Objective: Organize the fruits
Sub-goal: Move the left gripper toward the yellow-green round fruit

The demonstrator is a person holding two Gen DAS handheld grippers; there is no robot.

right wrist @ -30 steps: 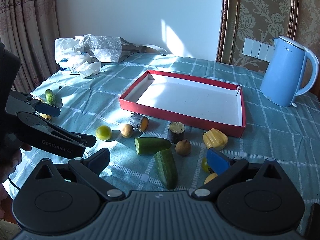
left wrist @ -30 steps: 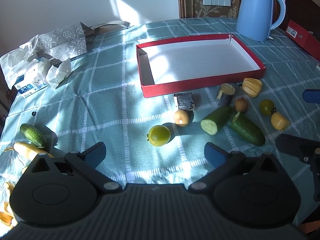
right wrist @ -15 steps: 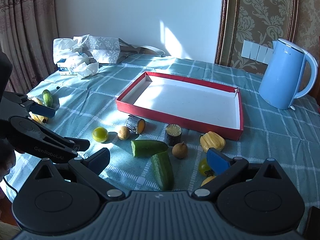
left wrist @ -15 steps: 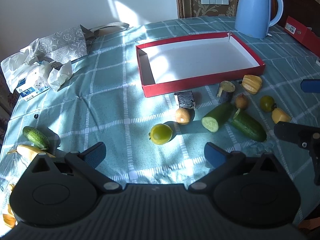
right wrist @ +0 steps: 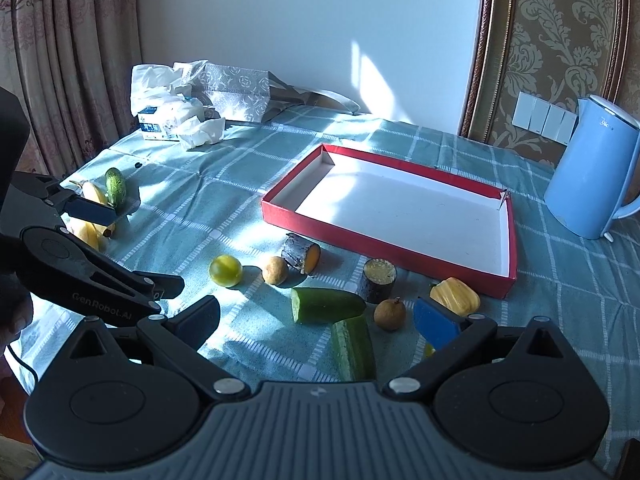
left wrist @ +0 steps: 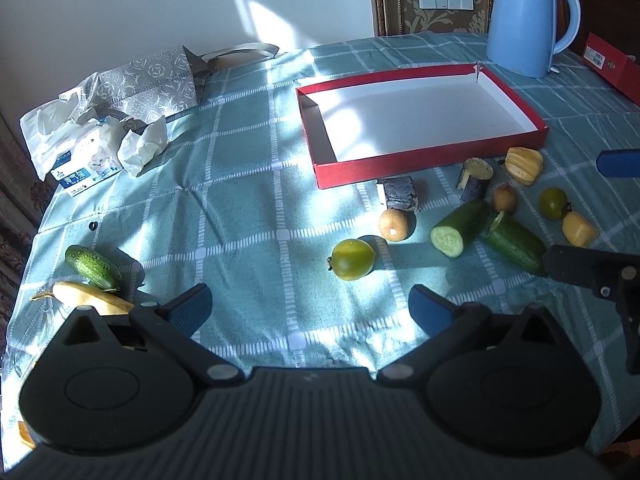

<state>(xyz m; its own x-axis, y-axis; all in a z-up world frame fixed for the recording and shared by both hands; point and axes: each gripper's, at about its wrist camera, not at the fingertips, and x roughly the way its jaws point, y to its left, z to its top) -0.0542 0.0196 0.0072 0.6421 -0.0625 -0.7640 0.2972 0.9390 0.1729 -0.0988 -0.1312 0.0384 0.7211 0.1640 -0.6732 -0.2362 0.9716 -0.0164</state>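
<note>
Cucumber halves [right wrist: 326,305] (cut, touching) lie before the red tray [right wrist: 384,246].

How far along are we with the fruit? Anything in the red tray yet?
Nothing looks done: the red tray is empty. Nothing is in hand either; the left gripper and right gripper are both open, above the cloth. Everything is left: the green tomato, cucumber halves, yellow piece and other bits lie in front of the tray, and a small cucumber and banana sit far off to the left.
</note>
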